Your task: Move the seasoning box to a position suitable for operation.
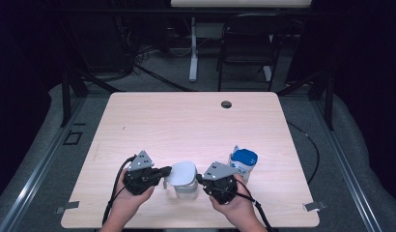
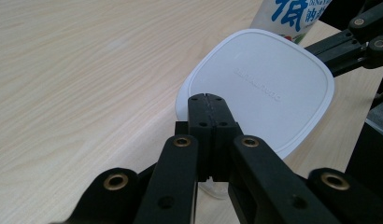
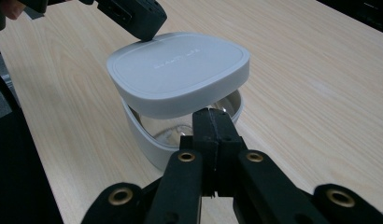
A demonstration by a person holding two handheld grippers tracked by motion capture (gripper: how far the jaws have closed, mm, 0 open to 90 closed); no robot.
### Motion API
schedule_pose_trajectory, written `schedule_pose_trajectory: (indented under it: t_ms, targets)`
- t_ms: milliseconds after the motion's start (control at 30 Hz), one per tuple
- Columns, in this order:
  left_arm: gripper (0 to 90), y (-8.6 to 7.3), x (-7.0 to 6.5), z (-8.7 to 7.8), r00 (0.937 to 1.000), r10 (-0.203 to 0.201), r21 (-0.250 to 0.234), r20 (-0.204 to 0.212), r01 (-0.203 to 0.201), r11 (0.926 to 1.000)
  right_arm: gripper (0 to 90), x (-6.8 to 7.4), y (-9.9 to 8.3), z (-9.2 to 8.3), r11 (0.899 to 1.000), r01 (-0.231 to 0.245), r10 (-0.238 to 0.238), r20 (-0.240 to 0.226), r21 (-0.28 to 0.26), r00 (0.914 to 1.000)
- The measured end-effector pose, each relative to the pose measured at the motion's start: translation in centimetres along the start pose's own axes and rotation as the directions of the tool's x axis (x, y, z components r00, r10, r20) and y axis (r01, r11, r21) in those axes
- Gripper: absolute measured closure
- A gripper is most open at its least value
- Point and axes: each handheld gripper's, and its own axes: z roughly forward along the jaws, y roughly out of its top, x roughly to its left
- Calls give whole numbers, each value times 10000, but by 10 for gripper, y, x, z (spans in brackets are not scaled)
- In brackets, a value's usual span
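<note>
Hidden parts: the container (image 3: 147,140) base sits mostly under the lid (image 3: 178,70); its inside shows through a narrow gap in the right gripper view.
Cut off: the bottle (image 2: 292,14) is cropped by the top edge of the left gripper view; its lettering is partial.
Hard to make out: raised lettering on the lid top is too faint to read in both gripper views.
Lid appearance: pale grey, rounded-square, smooth, with a shallow inset border; tilted, one edge raised off the container.
Container appearance: pale grey outer wall, shiny inner lining.
Location: lower centre of the high view, on the table (image 1: 186,121), between the two grippers.
Left gripper (image 1: 163,170): jaws closed flat together at the lid's edge; whether the rim is pinched between them cannot be told.
Right gripper (image 1: 200,179): jaws closed together, tips at the container's rim, just below the lid; no hold can be confirmed.
Bottle: white with blue top, right of the container in the high view, near the right gripper.
Writing: large blue characters on the white bottle label, not readable.
</note>
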Motion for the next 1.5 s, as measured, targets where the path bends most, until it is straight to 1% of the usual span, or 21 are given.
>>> schedule_pose_trajectory:
  t_ms: [200,700,933,967,1033,1067,1133,1167,1300,1367,1500]
  targets:
    - [900,0,0,0,10000,1,28,-70,-1,10000,900,1,2,-1,9999,22,-22,-14,-106,10000]
    - [881,0,2,-1,9997,-41,110,-234,44,9999,900,2,6,-1,9999,97,-97,-34,-123,9999]
    - [853,0,4,-4,9995,-120,17,-299,121,9999,900,2,7,-2,9998,93,-95,-73,-170,9999]
    - [849,0,5,-5,9993,-186,-11,-333,186,9998,900,2,8,-2,9998,92,-93,-73,-179,9999]
    - [833,0,7,-7,9989,-227,-84,-400,224,9997,900,2,8,-2,9998,99,-100,-49,-162,9999]
    - [826,0,9,-9,9984,-322,-160,-471,315,9994,900,3,9,-3,9998,106,-107,-38,-179,9999]
    - [815,-1,11,-11,9981,-355,-203,-508,345,9992,900,3,9,-2,9997,85,-86,-34,-232,10000]
    - [806,-1,12,-11,9978,-369,-193,-553,358,9992,900,3,10,-3,9998,135,-137,-64,-170,9999]
    - [761,-2,12,-12,9966,-444,-245,-690,428,9988,900,3,12,-3,9997,147,-148,-60,-217,9999]
    - [740,-2,13,-13,9952,-440,-276,-871,417,9987,900,4,14,-3,9996,143,-144,-55,-259,9999]
    - [709,-2,13,-15,9947,-525,-361,-888,495,9981,900,6,17,-3,9993,184,-187,-102,-336,9998]
